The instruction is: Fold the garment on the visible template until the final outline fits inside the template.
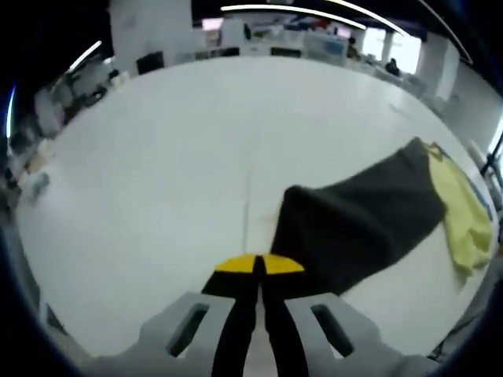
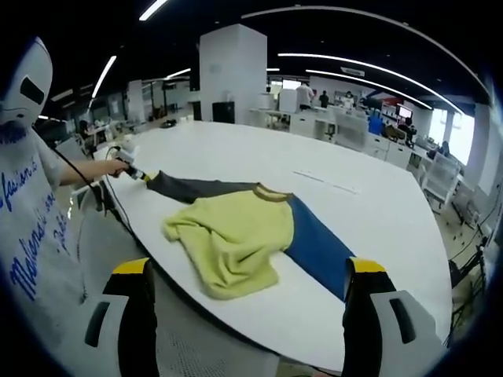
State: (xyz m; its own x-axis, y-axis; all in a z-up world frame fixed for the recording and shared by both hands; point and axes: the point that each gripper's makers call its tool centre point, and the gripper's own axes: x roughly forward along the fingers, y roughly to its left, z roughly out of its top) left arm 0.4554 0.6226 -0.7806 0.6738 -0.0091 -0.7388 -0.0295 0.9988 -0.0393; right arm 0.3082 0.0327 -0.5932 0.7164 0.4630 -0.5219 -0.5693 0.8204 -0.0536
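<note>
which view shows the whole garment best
The right gripper view: the garment lies on the table nearly whole, yellow body between a grey sleeve and a blue one. The left gripper view shows mainly the grey sleeve close up, with a strip of yellow beyond.

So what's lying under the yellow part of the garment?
The yellow part lies bunched over the blue panel, with the grey sleeve running out from beneath toward the left gripper. Any template under it is covered; around it, white table.
</note>
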